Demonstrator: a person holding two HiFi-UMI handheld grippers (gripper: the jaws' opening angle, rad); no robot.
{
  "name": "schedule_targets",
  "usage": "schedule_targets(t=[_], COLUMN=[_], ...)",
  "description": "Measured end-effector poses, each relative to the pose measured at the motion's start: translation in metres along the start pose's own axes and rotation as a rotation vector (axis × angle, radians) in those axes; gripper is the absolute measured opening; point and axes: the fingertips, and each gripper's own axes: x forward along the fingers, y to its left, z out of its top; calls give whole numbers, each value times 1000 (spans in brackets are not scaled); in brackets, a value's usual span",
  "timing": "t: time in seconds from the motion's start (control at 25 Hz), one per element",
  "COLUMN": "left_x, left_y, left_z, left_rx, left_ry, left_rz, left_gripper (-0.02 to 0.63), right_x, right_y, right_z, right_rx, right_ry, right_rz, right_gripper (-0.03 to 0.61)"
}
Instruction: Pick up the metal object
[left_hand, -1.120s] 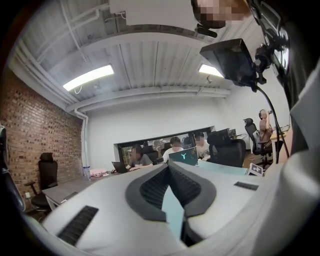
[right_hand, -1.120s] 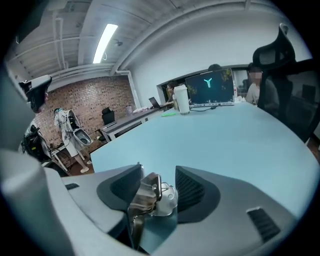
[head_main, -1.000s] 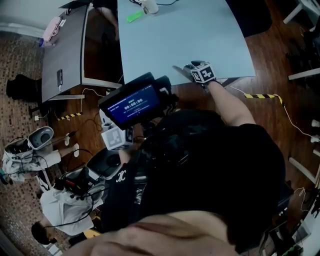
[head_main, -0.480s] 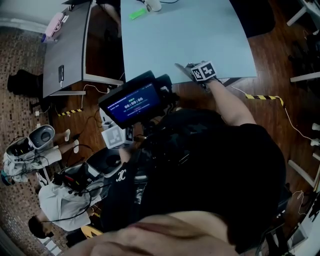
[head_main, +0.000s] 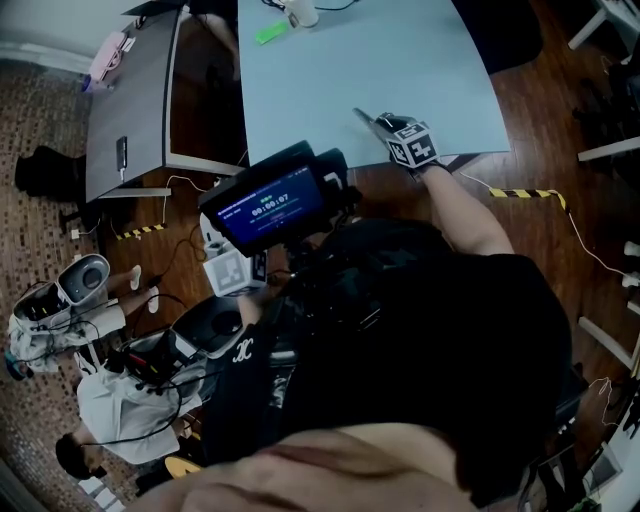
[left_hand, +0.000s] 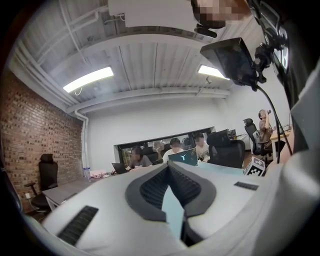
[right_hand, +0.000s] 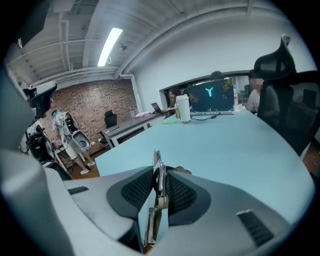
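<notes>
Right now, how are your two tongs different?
The right tongs have just been closing and pinch a thin metal tool; the left tongs pinch nothing. The right tongs tilt down over the blue table; the left tongs point level across the room. Both have dark ribbed pads.

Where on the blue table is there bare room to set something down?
The blue table is bare across its middle and right side, from the near edge to the cup. Only the far end is crowded: cup, green object, laptop. At the near edge the right gripper, its jaws just closed further, grips the metal object.
</notes>
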Motion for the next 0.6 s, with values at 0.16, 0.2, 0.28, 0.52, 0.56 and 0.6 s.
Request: schedule_targets(t=[0.16, 0.2, 0.28, 0.52, 0.56, 0.6], left_x=[3, 3, 1, -1, -2, -2], left_y=[-3, -6, -15, -21, -22, -21], left_z=[-1, -2, -1, -2, -2, -2], left_rx=[-10, -11, -11, -15, -16, -18], left_ry=[-7, -8, -14, -22, -24, -25], left_rz=[-10, -13, -22, -60, -65, -68], left_gripper=[9, 9, 9, 9, 9, 9], right_x=[-20, -27, -47, -109, -124, -138], right_y=[-3, -3, -5, 0, 2, 4], right_z=[31, 39, 53, 108, 118, 129], right_rx=[-7, -18, -38, -103, -128, -154], right_ry=[-95, -126, -191, -391, -427, -461], right_rz=[-36, -46, -69, -169, -194, -225], right_gripper=[58, 58, 58, 58, 58, 58])
